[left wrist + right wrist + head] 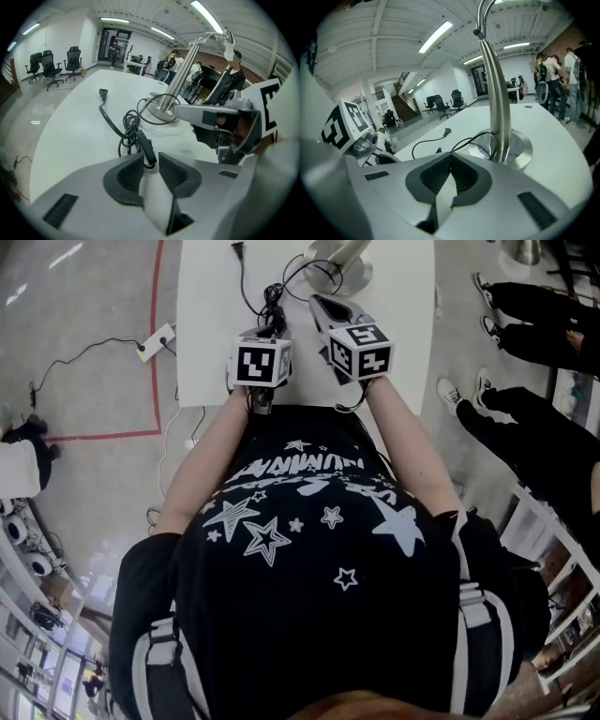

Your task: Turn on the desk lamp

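A steel desk lamp stands on the white table; its round base and pole show in both gripper views. Its black cord lies coiled on the table, and the plug is loose on the tabletop. My left gripper is shut on the near end of the cord's inline switch. My right gripper is shut with nothing between its pads. It hovers just right of the switch, and its grey nose points toward the lamp base.
A power strip with a white lead lies on the floor left of the table, inside a red tape line. People's legs are at the right. Office chairs stand beyond the table's far end.
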